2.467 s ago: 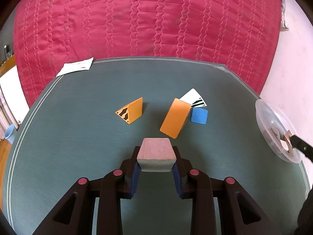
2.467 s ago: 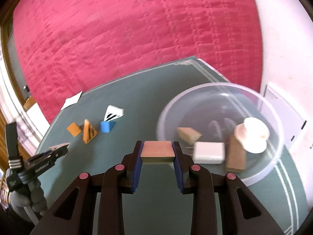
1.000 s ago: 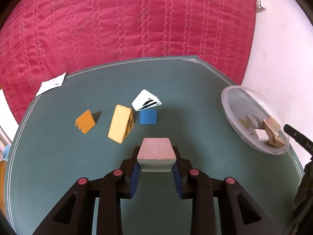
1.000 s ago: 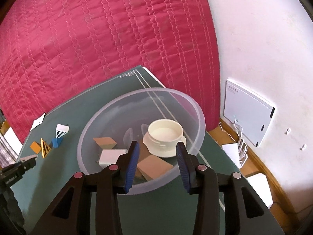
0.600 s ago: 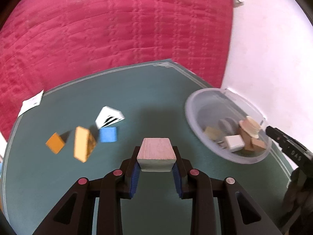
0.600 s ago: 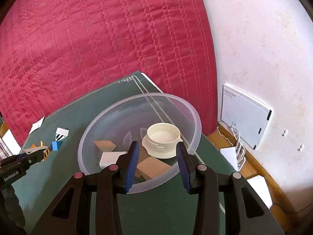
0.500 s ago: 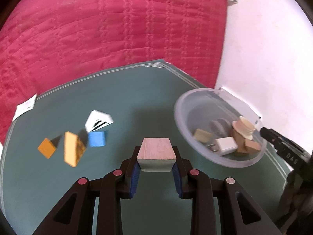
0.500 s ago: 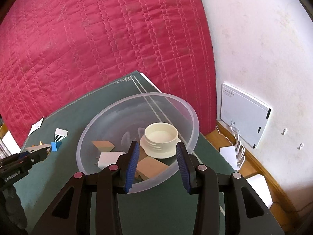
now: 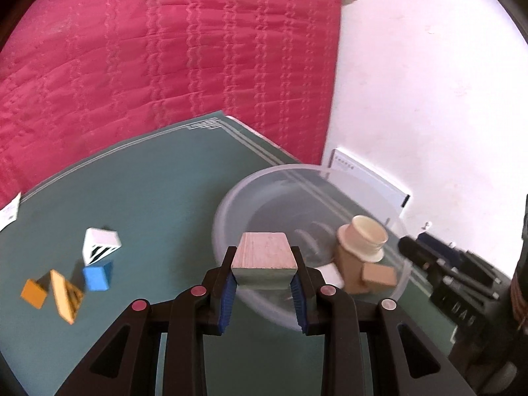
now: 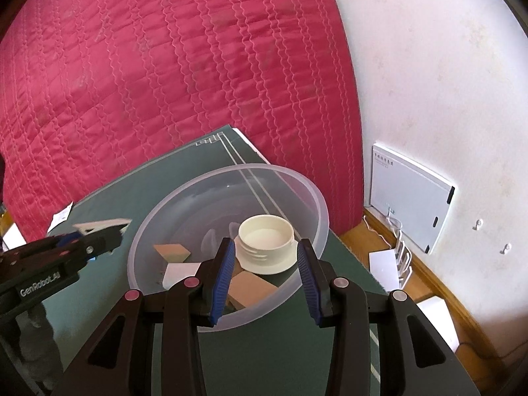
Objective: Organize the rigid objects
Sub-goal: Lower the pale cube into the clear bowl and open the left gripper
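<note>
The tabletop point(image 9: 158, 178) is dark teal with pale border lines. Behind it hangs a crimson quilted cloth point(image 9: 165, 49) stitched in wavy rows. The bowl point(image 10: 307, 194) is clear plastic. One wedge point(image 9: 100, 246) is white with black stripes; the small block point(image 9: 96, 275) is blue; the tongs point(image 9: 264, 285) are black with blue pads.

Motion blur smears the small orange blocks point(image 9: 52, 292) on the green counter point(image 9: 158, 198), and the white paper slip point(image 9: 8, 213) is cut off by the left edge.

prob. a home rm: red quilt point(image 10: 165, 82), green mat point(image 9: 148, 171), wood floor point(image 10: 429, 280).
</note>
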